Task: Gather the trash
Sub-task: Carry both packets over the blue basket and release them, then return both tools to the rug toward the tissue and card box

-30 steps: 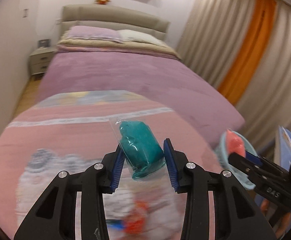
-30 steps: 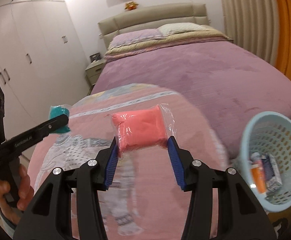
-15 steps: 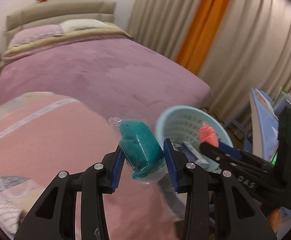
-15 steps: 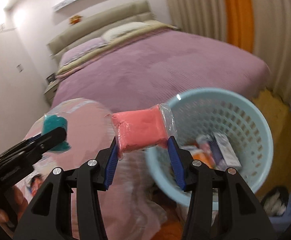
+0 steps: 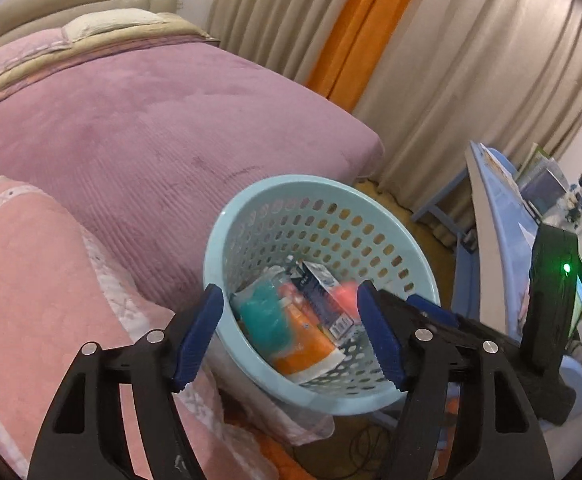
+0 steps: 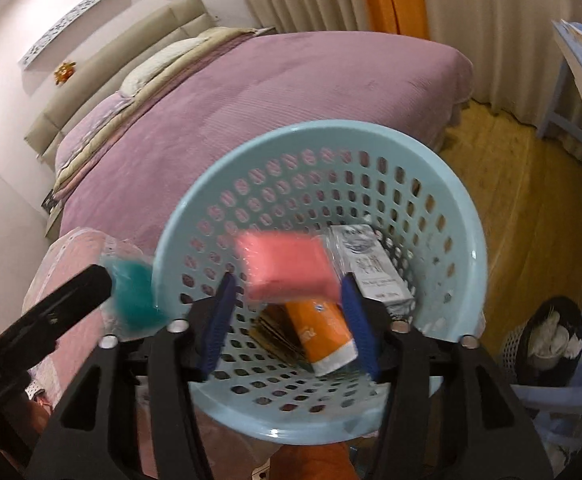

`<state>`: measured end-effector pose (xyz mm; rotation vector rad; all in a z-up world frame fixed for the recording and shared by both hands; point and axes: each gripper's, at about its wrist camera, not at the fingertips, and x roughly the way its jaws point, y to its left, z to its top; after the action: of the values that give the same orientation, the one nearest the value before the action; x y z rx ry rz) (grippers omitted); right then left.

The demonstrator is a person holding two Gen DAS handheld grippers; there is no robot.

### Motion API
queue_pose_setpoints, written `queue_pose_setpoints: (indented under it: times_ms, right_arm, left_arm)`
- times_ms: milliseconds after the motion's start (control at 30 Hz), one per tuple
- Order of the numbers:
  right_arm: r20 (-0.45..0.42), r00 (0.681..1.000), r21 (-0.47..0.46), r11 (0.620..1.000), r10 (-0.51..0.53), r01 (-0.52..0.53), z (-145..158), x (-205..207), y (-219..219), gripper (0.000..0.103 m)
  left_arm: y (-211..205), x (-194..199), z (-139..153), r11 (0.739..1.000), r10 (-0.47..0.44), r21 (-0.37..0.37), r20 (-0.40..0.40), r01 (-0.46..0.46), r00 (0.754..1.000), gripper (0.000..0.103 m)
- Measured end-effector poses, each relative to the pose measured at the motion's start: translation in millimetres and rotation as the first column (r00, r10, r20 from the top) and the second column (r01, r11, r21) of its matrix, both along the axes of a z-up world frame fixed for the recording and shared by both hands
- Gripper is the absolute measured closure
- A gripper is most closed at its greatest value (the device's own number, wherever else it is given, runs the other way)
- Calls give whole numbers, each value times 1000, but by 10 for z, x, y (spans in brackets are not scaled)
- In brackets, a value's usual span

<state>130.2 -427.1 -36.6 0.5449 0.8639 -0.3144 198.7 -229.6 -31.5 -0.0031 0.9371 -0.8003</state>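
While both jaws gape, blue basket [image 6: 463, 216] holds teal packet [image 5: 265, 316], pink packet [image 6: 287, 270], cartons.

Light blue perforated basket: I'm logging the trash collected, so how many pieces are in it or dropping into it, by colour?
Teal plastic-wrapped packet: 1
Pink plastic-wrapped packet: 1
Orange tissue pack: 1
White carton: 1
Brownish flat wrapper: 1
Total: 5

basket [image 6: 467, 216]: glossy perforated plastic | bedspread [image 5: 139, 120]: matt ribbed cloth
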Motion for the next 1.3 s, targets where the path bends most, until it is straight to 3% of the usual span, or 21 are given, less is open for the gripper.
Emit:
queue_pose_setpoints:
  times_ms: [300,533,867,933,1067,1300]
  right_arm:
    - [51,996,-28,997,68,-66,164,-43,168,43]
    - [99,984,-65,988,148,-142,393,-92,508,43]
    - [123,948,-96,954,294,-283,567,-29,1111,43]
    - [127,928,-84,936,349,-341,580,-2,1274,43]
    - [126,890,-103,898,437,-427,598,49,1631,43]
    - [109,779,-144,785,618,-603,575,130,2511,43]
  left_arm:
    - [257,-133,164,997,29,-71,4,-29,1000,35]
    - [805,-272,430,983,110,-149,34,-103,993,37]
    - [1807,-461,655,941,294,-199,78,-274,952,35]
    - [2021,-465,620,934,316,-195,59,-299,947,34]
    - [2486,-515,500,903,415,-145,46,-405,909,35]
    - [3225,-647,332,839,538,-112,17,-533,843,39]
